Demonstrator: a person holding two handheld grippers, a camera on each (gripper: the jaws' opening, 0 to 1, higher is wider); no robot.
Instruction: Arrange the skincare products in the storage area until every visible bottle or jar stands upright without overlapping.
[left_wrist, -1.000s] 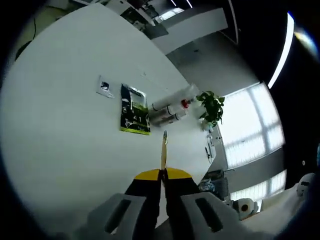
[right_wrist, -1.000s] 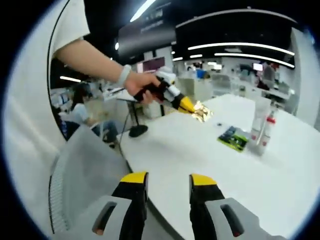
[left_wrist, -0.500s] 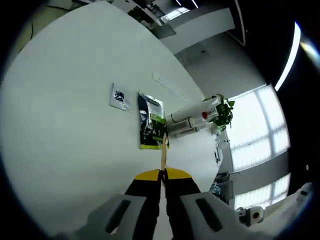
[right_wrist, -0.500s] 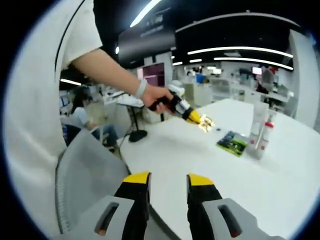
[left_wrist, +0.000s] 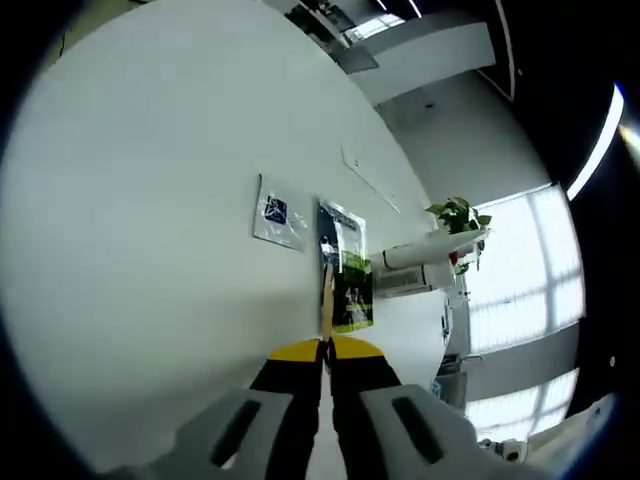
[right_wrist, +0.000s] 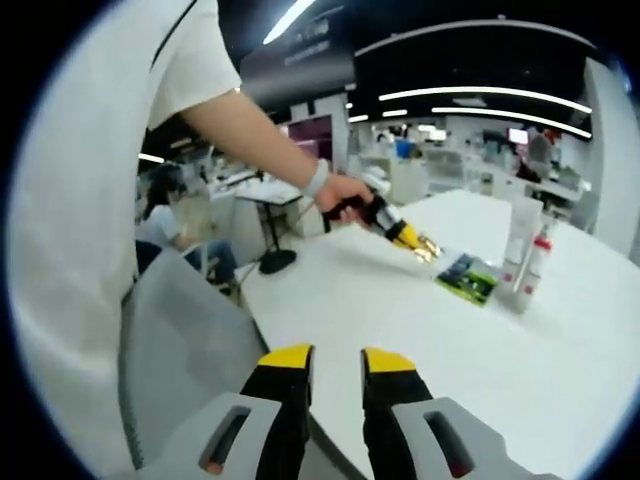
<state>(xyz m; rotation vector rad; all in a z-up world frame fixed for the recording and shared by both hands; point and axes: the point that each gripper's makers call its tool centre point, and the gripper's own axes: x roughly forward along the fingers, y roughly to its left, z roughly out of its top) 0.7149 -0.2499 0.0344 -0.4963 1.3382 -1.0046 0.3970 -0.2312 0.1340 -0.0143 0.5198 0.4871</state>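
Note:
My left gripper (left_wrist: 326, 345) is shut on a thin gold foil sachet (left_wrist: 326, 298), seen edge-on here. In the right gripper view, a person's hand holds that left gripper (right_wrist: 412, 238) with the gold sachet (right_wrist: 431, 249) low over the white table (right_wrist: 400, 300). Just past it lie a green-and-black sachet (left_wrist: 346, 268) (right_wrist: 466, 274) and a small clear sachet (left_wrist: 280, 212). Two white tubes (left_wrist: 428, 264), one red-capped, stand upright together (right_wrist: 526, 252) beside the green sachet. My right gripper (right_wrist: 337, 358) hovers off the table's near edge, open by a narrow gap with nothing in it.
A grey chair back (right_wrist: 180, 340) sits below the right gripper at the table's edge. A potted plant (left_wrist: 457, 213) stands beyond the tubes. A black stand (right_wrist: 274, 262) and office desks lie behind the table. The person's arm (right_wrist: 260, 130) reaches across.
The left gripper has carried the gold sachet further over the table, close to the green sachet. The right gripper's jaws have narrowed.

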